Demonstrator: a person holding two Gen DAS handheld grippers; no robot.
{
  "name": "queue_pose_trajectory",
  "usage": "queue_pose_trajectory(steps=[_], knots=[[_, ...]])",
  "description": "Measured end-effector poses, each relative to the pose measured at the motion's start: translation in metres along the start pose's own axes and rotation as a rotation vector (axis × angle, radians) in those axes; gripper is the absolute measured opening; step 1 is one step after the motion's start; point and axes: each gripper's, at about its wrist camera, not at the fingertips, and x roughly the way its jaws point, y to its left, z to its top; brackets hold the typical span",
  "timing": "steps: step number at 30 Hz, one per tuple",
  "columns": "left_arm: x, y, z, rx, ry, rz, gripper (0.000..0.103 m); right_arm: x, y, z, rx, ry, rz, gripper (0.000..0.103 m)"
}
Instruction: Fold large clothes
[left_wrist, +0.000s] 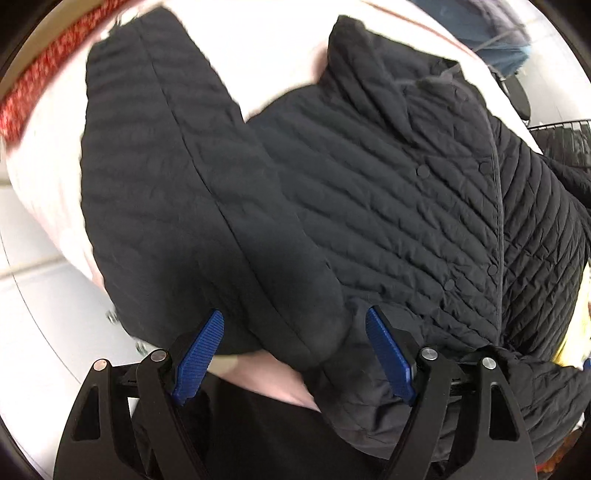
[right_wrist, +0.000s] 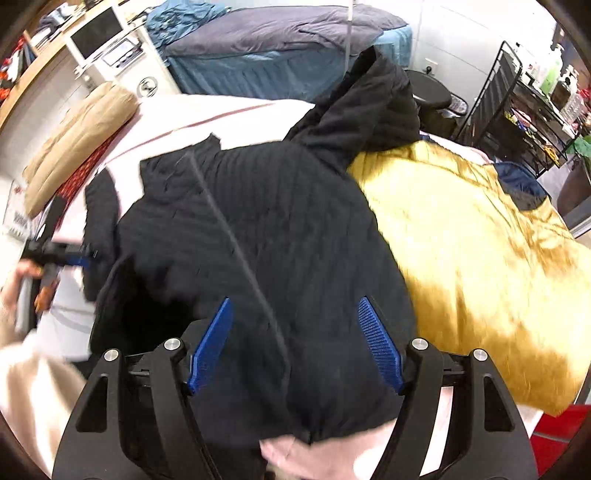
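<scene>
Black quilted jacket spread flat on pale pink bed sheet, sleeve folded across. Below left tool, jaws wide, empty. Beneath right tool too, wide, gripping nothing. Yellow garment at three o'clock.

left wrist: close, looking down | right wrist: higher | shared: black jacket

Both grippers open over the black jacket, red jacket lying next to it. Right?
Not quite. The garment beside the black jacket is yellow, not red, as the right wrist view shows. Left gripper and right gripper are both open over it.
</scene>
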Motion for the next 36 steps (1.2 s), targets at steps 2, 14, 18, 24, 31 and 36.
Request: queue_pose_trajectory(steps=[2,14,18,24,31,36], knots=[[0.011,-0.006,-0.002,-0.007,0.047,-0.003,0.076,0.015,-0.001,0.016,0.039,0.004,0.033,0.071],[0.062,0.007,-0.026,-0.001,0.064,0.092,0.016,0.061,-0.007,0.056,0.016,0.025,-0.018,0.071],[0.032,0.017,-0.026,-0.029,-0.025,0.038,0.011,0.089,-0.006,0.078,-0.049,0.015,-0.093,0.071],[-0.041,0.028,-0.013,-0.035,-0.258,0.066,0.010,0.141,-0.031,0.107,0.077,0.094,-0.103,0.039],[-0.124,0.043,0.020,-0.059,-0.513,0.192,0.010,0.131,0.010,0.087,0.020,0.074,0.104,0.013],[-0.179,0.033,0.049,-0.043,-0.684,0.286,0.010,0.098,0.050,0.083,-0.024,-0.103,0.157,0.013]])
